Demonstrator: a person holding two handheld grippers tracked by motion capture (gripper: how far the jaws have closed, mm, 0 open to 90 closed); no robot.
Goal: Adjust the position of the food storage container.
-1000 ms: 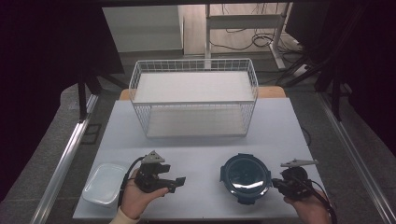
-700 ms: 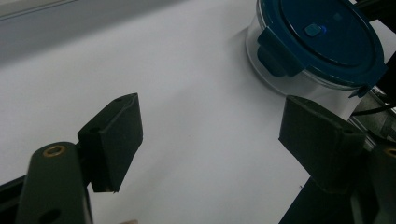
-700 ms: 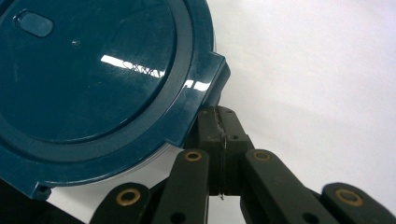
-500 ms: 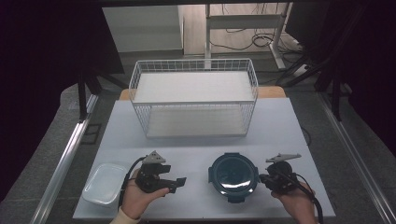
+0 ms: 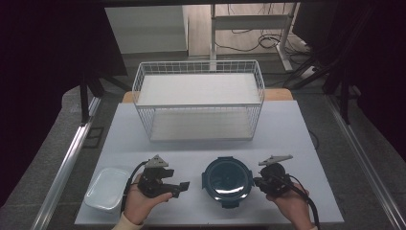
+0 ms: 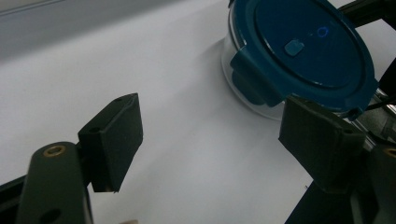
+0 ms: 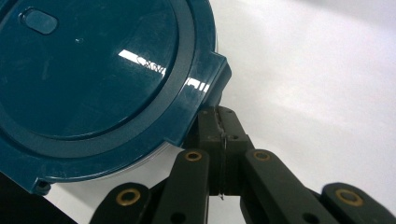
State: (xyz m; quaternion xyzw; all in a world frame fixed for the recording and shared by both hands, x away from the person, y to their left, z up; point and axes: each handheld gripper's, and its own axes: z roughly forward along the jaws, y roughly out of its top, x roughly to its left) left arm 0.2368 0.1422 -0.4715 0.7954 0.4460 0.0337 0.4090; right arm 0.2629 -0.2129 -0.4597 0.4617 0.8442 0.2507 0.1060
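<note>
The round container [image 5: 227,180] with the dark blue lid sits on the tabletop [image 5: 287,129] near its front edge. The right gripper [image 5: 257,181] is at its 3 o'clock, jaws pressed together, tips against the lid's rim. The left gripper [image 5: 184,187] is at its 9 o'clock, jaws wide apart with nothing between them.

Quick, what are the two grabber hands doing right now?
Left gripper: open, nothing between its jaws.
Right gripper: shut, holding nothing, its tips against the edge of the round blue-lidded container.
</note>
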